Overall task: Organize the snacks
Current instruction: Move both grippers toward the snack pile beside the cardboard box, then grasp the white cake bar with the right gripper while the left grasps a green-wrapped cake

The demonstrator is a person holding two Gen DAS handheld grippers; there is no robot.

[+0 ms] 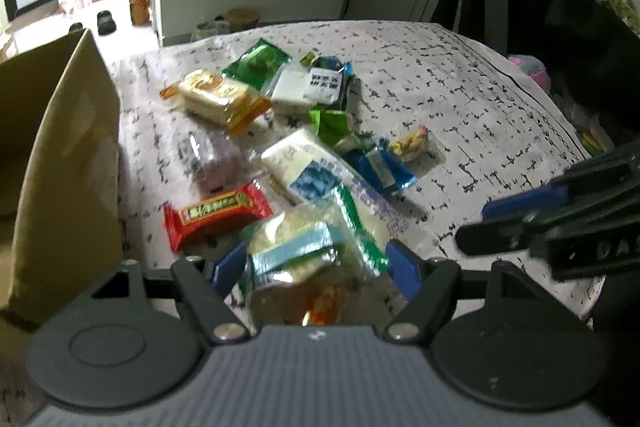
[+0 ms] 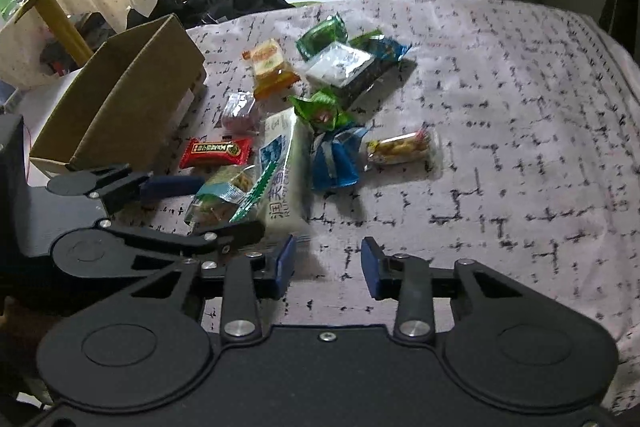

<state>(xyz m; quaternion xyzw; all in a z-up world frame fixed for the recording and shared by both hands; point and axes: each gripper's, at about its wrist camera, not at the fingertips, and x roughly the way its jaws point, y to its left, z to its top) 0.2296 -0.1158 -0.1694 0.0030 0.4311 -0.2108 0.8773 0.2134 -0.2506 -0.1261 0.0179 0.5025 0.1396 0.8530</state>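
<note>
Patterned cloth (image 2: 500, 75) covers the bed, snacks piled mid-cloth. At nine o'clock waits the cardboard box (image 2: 120, 99) — likely their home. Left gripper (image 1: 316, 263) straddles the green-edged packet (image 1: 316, 243), maybe squeezing — I cannot tell. Right gripper (image 2: 328, 263) is empty, jaws apart.

Right tongs (image 2: 328, 265) empty above patterned cloth (image 2: 500, 131); snack packets (image 2: 280, 131) beside cardboard box (image 2: 120, 107).
</note>
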